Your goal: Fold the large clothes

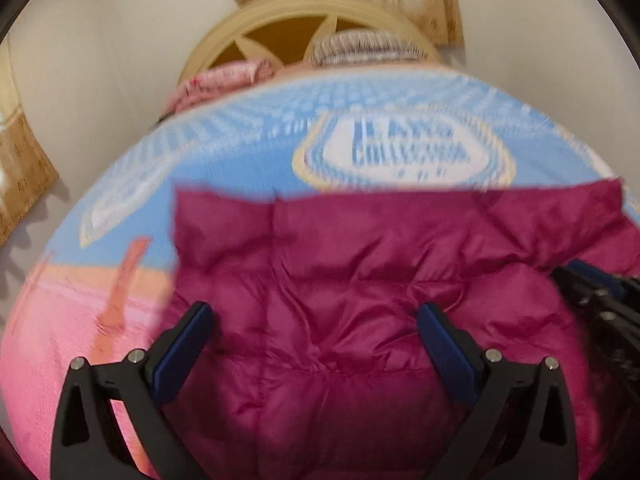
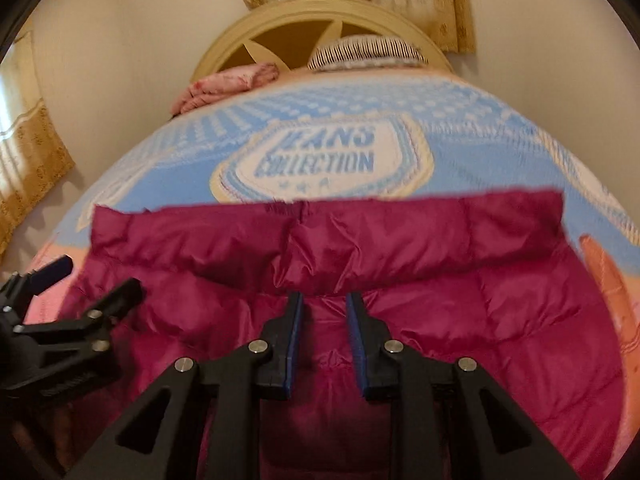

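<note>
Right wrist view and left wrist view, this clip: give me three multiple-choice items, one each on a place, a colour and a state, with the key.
1. Where does the magenta quilted puffer jacket lie?
A. On the blue and pink printed bedspread
B. On a wooden chair
C. On the floor

2. What colour is the folded blanket by the cream wooden headboard?
A. Green
B. Pink
C. Black

3. How do the left tongs stand?
A. Shut on the jacket
B. Wide open over the jacket
C. Out of view

Key: A, the bedspread shows around the jacket's far edge and sides in both views; B, the blanket is pale pink with a darker print; B, the left wrist view shows the two fingers far apart with only jacket fabric behind the gap. The right tongs are much narrower, yet a gap shows between their pads.
</note>
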A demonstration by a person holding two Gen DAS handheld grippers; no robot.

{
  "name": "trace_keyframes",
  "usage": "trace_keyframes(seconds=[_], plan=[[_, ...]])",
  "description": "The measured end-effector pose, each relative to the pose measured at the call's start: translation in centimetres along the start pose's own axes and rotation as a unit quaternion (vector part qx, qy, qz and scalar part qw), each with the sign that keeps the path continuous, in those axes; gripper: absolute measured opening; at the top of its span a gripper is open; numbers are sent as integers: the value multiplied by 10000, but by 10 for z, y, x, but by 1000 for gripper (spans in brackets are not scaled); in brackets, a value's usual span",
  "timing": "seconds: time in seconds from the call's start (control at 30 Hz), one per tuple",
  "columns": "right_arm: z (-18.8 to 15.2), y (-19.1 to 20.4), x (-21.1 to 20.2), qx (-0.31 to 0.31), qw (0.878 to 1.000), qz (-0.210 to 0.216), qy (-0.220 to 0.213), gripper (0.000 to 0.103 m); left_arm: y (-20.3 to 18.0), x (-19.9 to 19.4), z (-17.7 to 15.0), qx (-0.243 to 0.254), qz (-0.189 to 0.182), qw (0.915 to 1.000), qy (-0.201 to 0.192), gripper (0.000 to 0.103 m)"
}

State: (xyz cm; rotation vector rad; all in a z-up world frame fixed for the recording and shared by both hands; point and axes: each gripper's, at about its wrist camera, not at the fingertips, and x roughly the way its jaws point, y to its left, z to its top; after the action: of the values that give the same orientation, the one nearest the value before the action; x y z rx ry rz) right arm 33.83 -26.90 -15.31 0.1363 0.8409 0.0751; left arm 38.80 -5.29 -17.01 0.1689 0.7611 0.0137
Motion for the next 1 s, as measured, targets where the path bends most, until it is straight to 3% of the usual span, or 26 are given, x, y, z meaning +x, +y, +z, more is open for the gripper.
trace_keyframes(seconds=[0.5, 1.0], plan=[[-10, 1, 27, 80, 9995, 63, 299, 23, 2, 24, -9, -260, -167, 9993, 206, 103], [-10, 13, 35, -222, 9983, -318, 432, 23, 0, 28, -9, -240, -165, 9989, 368, 103]])
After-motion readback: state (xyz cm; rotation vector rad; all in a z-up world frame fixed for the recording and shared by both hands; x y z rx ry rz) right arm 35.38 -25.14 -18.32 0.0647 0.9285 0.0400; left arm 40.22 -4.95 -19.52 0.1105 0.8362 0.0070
